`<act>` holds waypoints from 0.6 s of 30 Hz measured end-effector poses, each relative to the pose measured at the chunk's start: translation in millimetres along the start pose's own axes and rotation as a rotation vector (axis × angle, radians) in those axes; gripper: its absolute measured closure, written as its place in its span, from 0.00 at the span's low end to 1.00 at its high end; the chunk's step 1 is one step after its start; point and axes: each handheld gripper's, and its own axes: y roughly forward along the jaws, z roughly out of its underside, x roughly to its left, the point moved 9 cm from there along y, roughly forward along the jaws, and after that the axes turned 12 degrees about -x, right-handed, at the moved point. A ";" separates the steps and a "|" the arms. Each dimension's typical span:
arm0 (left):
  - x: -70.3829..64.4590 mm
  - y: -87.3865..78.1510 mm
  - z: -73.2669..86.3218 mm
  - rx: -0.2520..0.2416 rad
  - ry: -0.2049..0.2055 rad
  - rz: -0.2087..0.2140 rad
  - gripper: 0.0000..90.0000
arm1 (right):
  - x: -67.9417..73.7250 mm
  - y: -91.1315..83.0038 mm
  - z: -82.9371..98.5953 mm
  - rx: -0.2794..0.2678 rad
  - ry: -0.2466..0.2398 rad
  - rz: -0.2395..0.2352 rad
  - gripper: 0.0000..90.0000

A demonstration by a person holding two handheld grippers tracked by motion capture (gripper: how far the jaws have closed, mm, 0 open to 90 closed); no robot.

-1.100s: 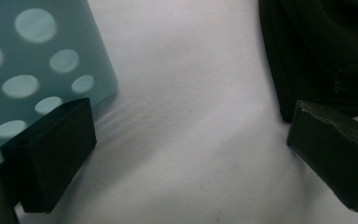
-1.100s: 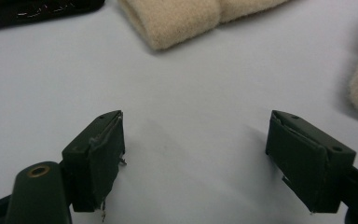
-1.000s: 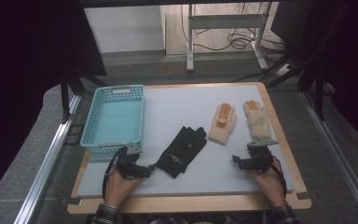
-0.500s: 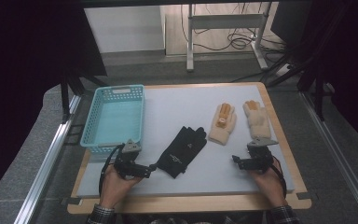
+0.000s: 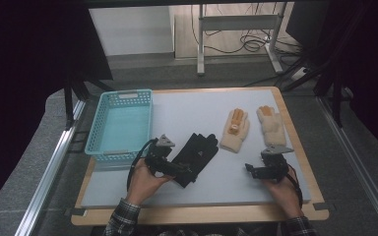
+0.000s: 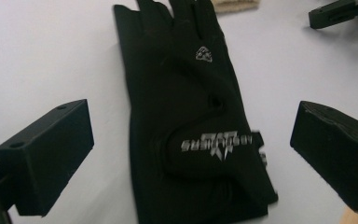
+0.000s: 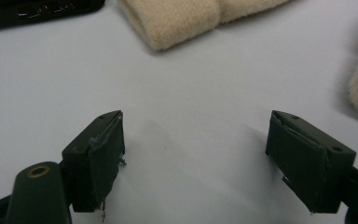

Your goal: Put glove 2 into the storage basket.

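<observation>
A black glove [image 5: 197,155] lies flat in the middle of the white table top, fingers pointing away from me. My left gripper [image 5: 183,172] is open at its cuff end. In the left gripper view the glove [image 6: 191,107], with silver lettering, lies between the wide-apart jaws of the left gripper [image 6: 193,135]. Two beige knitted gloves [image 5: 235,130] [image 5: 271,125] lie at the right. My right gripper [image 5: 250,170] is open over bare table just in front of them. In the right gripper view that gripper [image 7: 198,135] has nothing between its jaws, and a beige cuff [image 7: 177,16] lies ahead.
A teal plastic basket [image 5: 119,153] stands at the left of the table, with nothing in it. The table's wooden edge [image 5: 202,214] runs along the front. Metal rails flank both sides, and a desk frame with cables stands beyond the far edge.
My left gripper has moved right and forward, so its jaws now straddle the black glove's cuff. The right gripper and the gloves have stayed put.
</observation>
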 end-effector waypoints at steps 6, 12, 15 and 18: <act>4.0 36.0 1.4 0.084 -0.024 -0.010 0.00 | 0.1 0.1 -0.1 -0.002 0.001 -0.001 0.21; 10.8 59.7 10.7 0.142 -0.048 -0.010 0.00 | 0.0 0.0 0.0 0.001 0.003 -0.002 0.21; 4.8 66.0 14.7 0.161 -0.052 0.029 0.00 | 0.1 0.2 -0.1 -0.001 0.004 -0.002 0.21; -1.4 67.6 18.4 0.185 0.003 0.015 0.00 | 0.1 0.2 -0.1 -0.001 0.004 -0.002 0.21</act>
